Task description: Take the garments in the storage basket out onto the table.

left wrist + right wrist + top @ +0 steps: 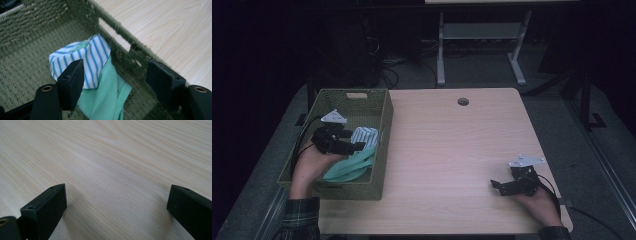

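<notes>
A woven green basket stands on the left part of the wooden table. Inside it lie a blue-and-white striped cloth and a mint-green cloth, the striped one partly on top. My left gripper hovers inside the basket just over them. In the left gripper view its jaws stand open, with the striped cloth and the mint cloth below and between them, untouched by the pads. My right gripper rests low over the bare table at the front right, open with nothing between its jaws.
A round cable hole sits near the table's far edge. The basket wall runs close beside the left gripper's right jaw. Beyond the table are a second desk's white legs and cables on a dark floor.
</notes>
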Demonstrator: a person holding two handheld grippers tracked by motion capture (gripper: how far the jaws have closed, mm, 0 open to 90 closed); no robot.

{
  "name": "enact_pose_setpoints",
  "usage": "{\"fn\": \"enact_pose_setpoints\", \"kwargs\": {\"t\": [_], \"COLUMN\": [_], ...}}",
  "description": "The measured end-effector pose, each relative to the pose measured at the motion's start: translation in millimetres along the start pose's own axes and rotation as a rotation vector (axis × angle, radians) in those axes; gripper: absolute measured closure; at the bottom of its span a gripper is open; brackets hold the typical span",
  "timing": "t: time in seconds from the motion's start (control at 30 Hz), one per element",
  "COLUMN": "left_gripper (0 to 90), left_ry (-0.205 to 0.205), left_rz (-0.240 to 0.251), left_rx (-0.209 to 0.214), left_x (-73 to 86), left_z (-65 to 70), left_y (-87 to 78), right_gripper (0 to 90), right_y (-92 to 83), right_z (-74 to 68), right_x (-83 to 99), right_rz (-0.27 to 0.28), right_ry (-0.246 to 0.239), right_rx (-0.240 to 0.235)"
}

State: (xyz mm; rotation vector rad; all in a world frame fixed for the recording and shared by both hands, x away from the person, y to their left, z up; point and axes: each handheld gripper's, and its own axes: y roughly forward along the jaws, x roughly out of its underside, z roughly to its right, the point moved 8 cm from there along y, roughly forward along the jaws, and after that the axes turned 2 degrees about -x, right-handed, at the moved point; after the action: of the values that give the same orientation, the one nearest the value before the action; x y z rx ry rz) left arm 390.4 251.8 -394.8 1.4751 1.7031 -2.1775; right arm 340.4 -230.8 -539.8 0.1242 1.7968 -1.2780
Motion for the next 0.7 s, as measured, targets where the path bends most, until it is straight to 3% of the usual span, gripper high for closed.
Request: {"fn": "enact_pose_setpoints", "kwargs": {"t": [0.27,0.7], "left_gripper": [38.8,46.2], "left_ry": [0.018,0.052], "left_rz": [-0.024,-0.119], "left_rx": [0.005,0.029], "left_x": [8.3,24.0], "left_z": [-4.8,-6.5], "left_y": [9.0,32.4], "right_gripper": [2.4,2.4], "right_y": [0.0,0.1], "right_z": [0.1,-0.2], "right_x": [0.0,-0.1], "right_rz": [0.000,0.000], "right_ry": [-0.001,0.001], "right_rx": [0.000,0.001]}}
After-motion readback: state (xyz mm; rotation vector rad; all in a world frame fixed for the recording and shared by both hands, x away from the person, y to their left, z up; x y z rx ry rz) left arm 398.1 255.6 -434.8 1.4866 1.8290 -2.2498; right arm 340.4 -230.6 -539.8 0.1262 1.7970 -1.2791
